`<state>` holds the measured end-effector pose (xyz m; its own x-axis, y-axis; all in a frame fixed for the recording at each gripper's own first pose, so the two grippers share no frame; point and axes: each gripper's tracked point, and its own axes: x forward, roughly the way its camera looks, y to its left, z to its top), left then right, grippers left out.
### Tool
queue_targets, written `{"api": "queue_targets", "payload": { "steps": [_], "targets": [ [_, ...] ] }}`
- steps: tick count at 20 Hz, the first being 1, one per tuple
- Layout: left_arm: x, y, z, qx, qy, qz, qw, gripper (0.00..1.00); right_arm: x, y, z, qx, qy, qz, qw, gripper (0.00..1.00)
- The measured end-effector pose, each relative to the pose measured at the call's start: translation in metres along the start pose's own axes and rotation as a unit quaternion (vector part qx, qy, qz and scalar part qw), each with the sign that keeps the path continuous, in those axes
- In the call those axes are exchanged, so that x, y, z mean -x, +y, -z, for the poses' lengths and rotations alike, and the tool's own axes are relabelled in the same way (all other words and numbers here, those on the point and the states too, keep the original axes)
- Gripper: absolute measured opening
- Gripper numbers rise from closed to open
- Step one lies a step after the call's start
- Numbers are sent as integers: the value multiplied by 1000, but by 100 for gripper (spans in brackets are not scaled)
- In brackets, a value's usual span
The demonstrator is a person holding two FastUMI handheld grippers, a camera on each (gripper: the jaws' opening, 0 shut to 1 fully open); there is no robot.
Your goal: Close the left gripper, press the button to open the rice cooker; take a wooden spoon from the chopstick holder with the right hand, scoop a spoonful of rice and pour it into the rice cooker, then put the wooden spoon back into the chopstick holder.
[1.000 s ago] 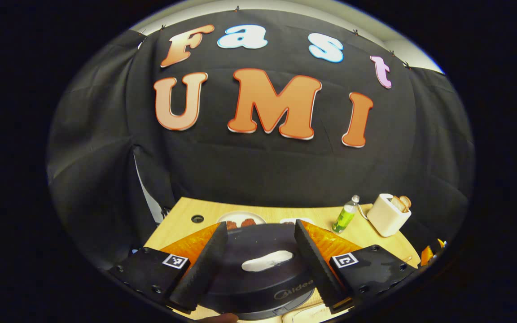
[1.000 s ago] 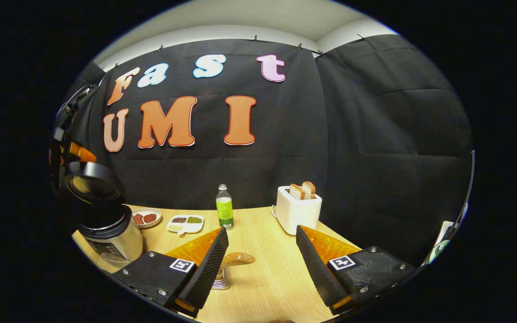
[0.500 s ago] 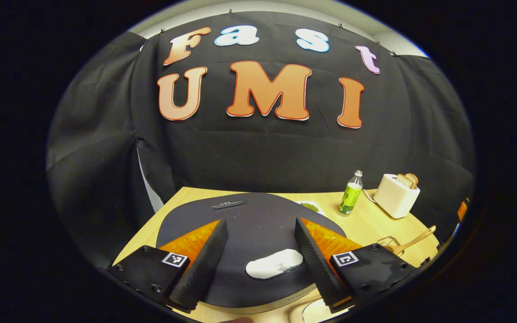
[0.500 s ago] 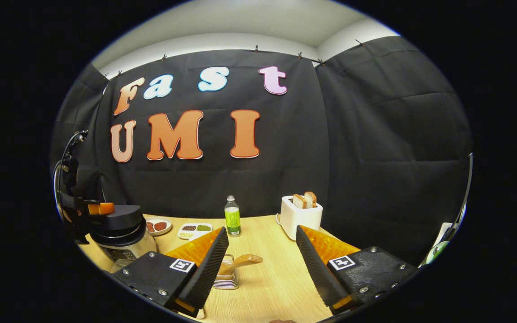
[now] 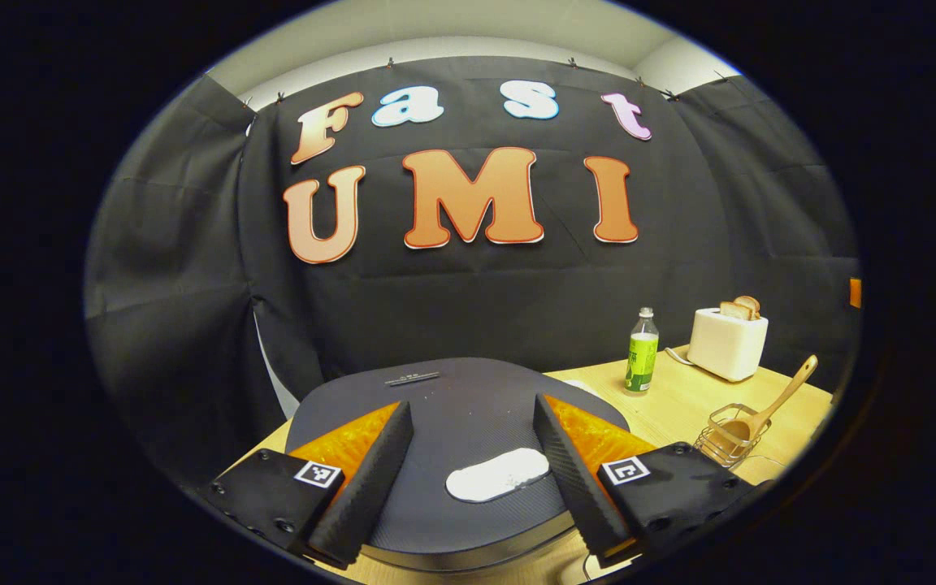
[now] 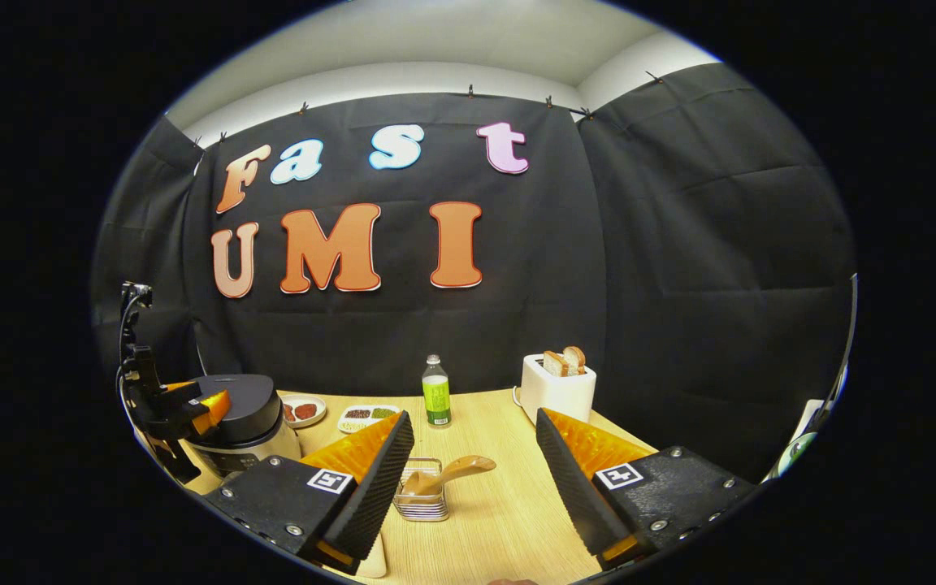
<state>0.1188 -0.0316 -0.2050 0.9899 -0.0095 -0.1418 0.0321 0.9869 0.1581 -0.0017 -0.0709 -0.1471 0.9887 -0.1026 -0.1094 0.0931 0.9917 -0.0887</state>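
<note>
Left gripper (image 5: 472, 479), jaws apart, above the closed rice cooker (image 5: 452, 406); right gripper (image 6: 474, 479), released, near the wooden spoon (image 6: 448, 474) in its chopstick holder (image 6: 422, 502). Light, rigid: grasp the handle.

Left hand-held gripper (image 5: 472, 479): fingers wide apart, over closed lid.
Dark round rice cooker lid (image 5: 452, 390): white patch between fingers.
Wire chopstick holder (image 5: 730, 435): holds wooden spoon (image 5: 777, 400), tilted right.
Light wooden tabletop (image 5: 679, 406): green-labelled plastic bottle (image 5: 641, 362), white toaster (image 5: 727, 343).
</note>
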Motion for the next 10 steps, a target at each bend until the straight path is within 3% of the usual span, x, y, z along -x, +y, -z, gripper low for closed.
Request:
{"api": "queue_targets", "payload": {
  "steps": [5,8,10],
  "targets": [
    [1,2,-5,-6,-15,7,1000,100,-4,1,11,2,11,0,1000,93],
    [4,1,-8,-6,4,36,999,99,-7,-5,13,6,19,3,1000,93],
    [8,21,-13,-17,20,8,1000,97,-8,-7,2,6,16,2,1000,93]
  ]
}}
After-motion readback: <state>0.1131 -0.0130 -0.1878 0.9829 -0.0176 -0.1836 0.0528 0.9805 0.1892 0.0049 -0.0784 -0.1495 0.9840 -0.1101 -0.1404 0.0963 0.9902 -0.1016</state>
